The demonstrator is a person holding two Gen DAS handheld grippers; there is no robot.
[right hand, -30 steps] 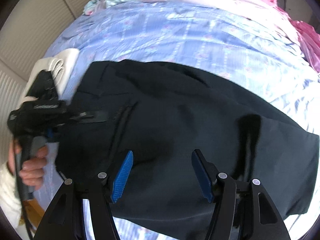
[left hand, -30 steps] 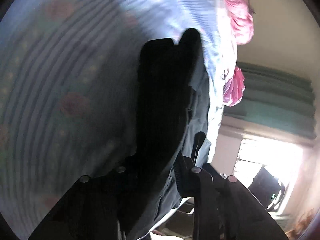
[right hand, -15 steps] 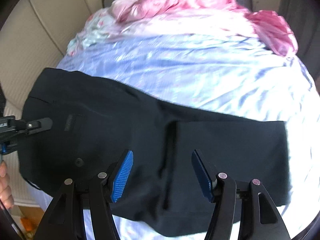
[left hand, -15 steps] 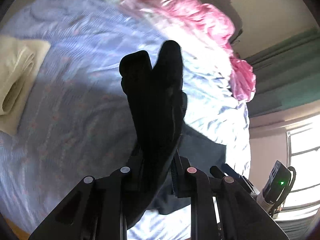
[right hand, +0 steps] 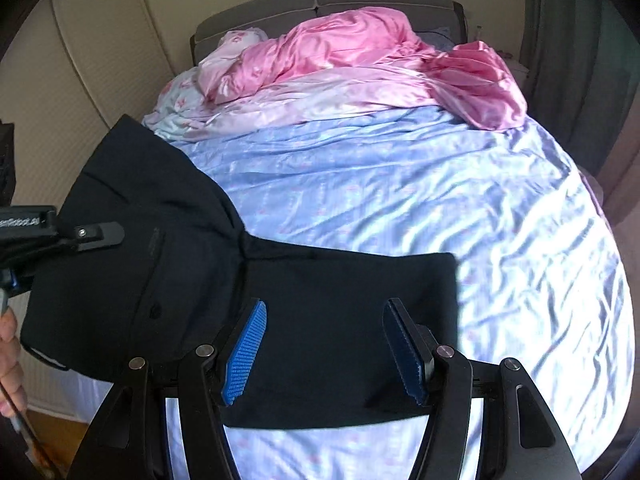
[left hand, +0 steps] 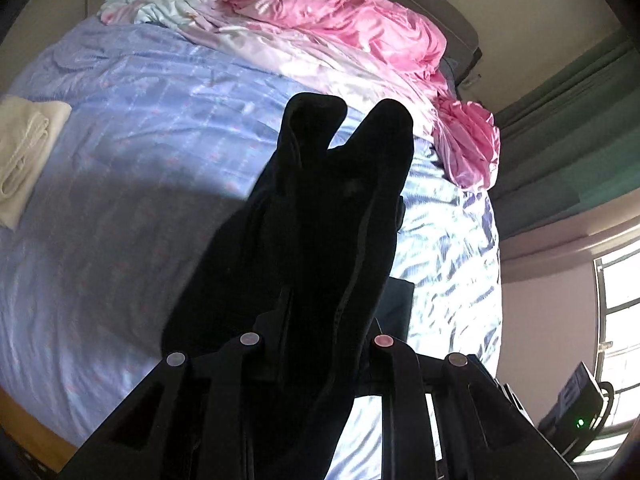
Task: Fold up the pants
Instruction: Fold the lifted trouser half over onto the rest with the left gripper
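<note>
Pink quilt (right hand: 360, 44) crowds the headboard end; a cream towel (left hand: 24, 156), seen only by the left camera, lies aside. Left gripper (left hand: 316, 344) pinches the pants (right hand: 280, 300), lifting them off the sheet (right hand: 440, 200); right gripper (right hand: 324, 348) gapes empty above them.

Blue-sheeted bed (right hand: 400, 184) — pink quilt (right hand: 340, 48), black pants (right hand: 320, 300), perhaps a cream towel (left hand: 24, 152).

pants (right hand: 304, 300) on bed (right hand: 440, 208), near side | quilt (right hand: 360, 52) behind, at headboard (right hand: 328, 4) | towel (left hand: 24, 152) left
</note>
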